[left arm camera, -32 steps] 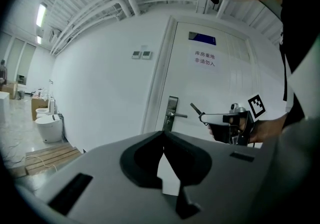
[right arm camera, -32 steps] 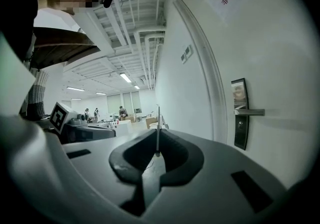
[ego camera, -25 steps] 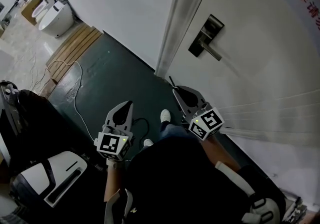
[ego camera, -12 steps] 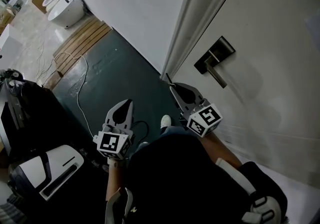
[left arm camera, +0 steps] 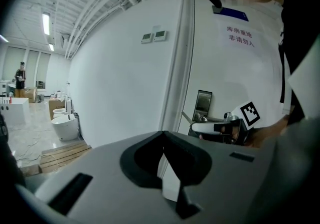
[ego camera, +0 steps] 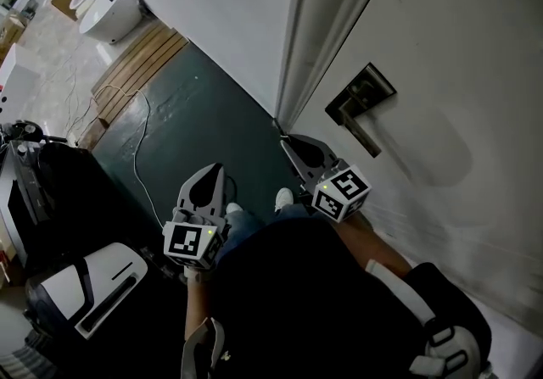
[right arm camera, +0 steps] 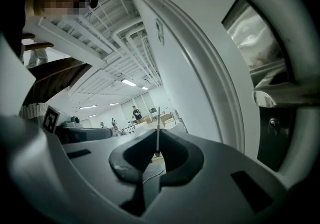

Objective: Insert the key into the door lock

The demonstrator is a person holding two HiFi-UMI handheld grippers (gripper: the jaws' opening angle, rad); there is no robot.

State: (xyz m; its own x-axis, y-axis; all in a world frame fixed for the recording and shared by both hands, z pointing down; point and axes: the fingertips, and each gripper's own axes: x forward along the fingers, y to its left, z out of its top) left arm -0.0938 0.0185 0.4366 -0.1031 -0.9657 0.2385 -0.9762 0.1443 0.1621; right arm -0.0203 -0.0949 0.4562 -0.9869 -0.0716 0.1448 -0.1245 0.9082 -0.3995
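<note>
One key (right arm camera: 158, 127) is what you hold: its thin blade stands edge-on out of the tips of your right gripper (ego camera: 287, 142), whose jaws are clamped on its base. The blade points up past the door frame (ego camera: 327, 21) and touches nothing. The door lock (ego camera: 361, 102) sits off to the right of the key, apart from it. In the right gripper view the dark lock plate fills the right edge, with the lever handle (right arm camera: 287, 95) sticking out and the small round keyhole (right arm camera: 273, 126) below it. Your left gripper (left arm camera: 163, 135) hangs lower and to the left, over the dark floor (ego camera: 195, 114), well apart from the lock. Its jaws are pressed together with nothing between them.
</note>
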